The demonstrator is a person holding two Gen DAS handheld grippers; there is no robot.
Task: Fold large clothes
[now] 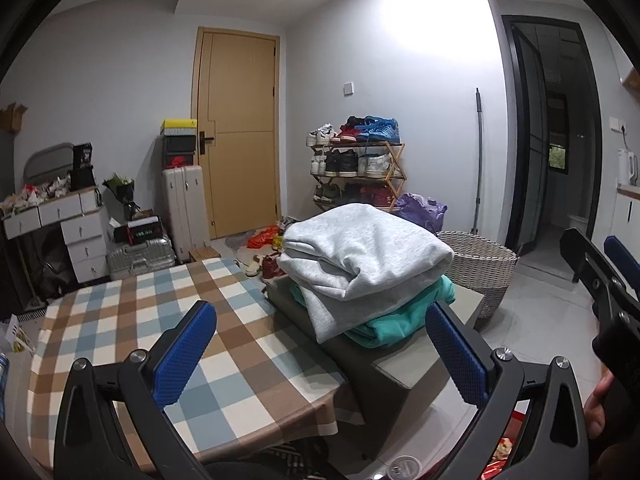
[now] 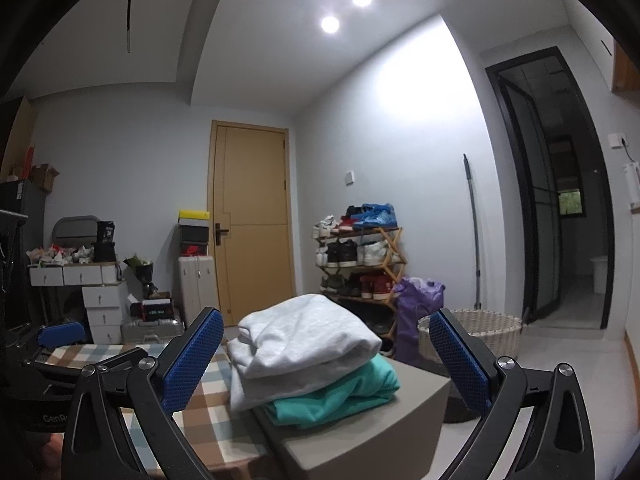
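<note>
A folded light grey sweatshirt (image 1: 360, 256) lies on top of a folded teal garment (image 1: 404, 316), stacked on a grey box-like stool (image 1: 384, 368) beside the checked table (image 1: 200, 320). The stack also shows in the right wrist view: grey sweatshirt (image 2: 304, 340), teal garment (image 2: 340, 396), stool (image 2: 360, 436). My left gripper (image 1: 320, 352) is open and empty, held just short of the stack. My right gripper (image 2: 320, 364) is open and empty, also facing the stack. The right gripper also shows at the right edge of the left wrist view (image 1: 600, 280).
A woven laundry basket (image 1: 476, 264) stands on the floor behind the stool. A purple bag (image 1: 424, 208) and a shoe rack (image 1: 356, 164) stand by the wall. Suitcases (image 1: 184, 208), drawers (image 1: 84, 236) and a wooden door (image 1: 240, 132) are at the back. A dark doorway (image 1: 552, 136) opens right.
</note>
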